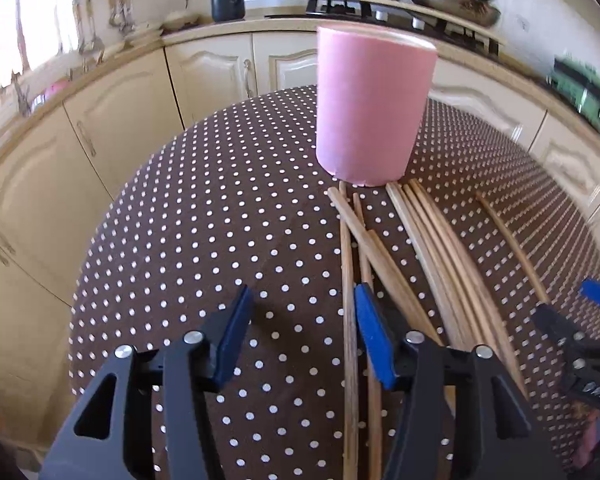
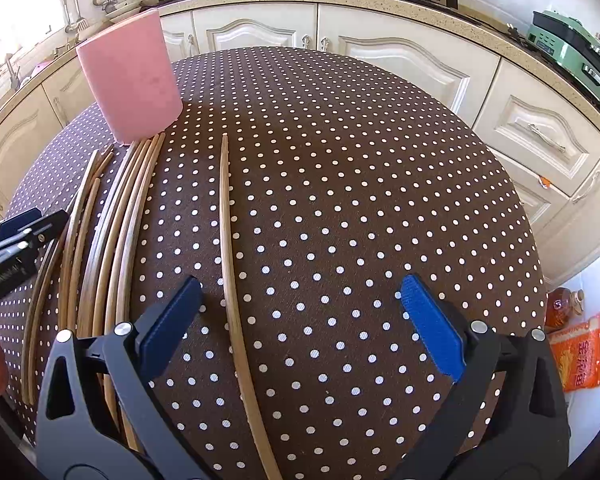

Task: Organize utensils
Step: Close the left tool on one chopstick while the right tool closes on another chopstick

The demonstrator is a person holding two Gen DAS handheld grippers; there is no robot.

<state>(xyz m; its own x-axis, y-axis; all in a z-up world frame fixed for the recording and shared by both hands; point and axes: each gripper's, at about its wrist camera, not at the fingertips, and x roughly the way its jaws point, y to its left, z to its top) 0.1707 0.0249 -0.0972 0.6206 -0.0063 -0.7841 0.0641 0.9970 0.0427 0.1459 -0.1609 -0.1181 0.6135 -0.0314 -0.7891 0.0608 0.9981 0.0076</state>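
Several wooden chopsticks (image 1: 432,264) lie on the dotted tablecloth (image 1: 204,240) in the left wrist view, their far tips touching or just short of the upright pink holder (image 1: 374,104). The left gripper (image 1: 302,336) has its jaws apart, nothing clamped; one chopstick passes just inside its right pad (image 1: 374,340). At the right edge the other gripper is blurred.

From the right wrist view, the right gripper (image 2: 302,328) stands wide open over a single chopstick (image 2: 230,272) lying apart from the bundle (image 2: 112,216) near the holder (image 2: 130,76). Contact cannot be judged.
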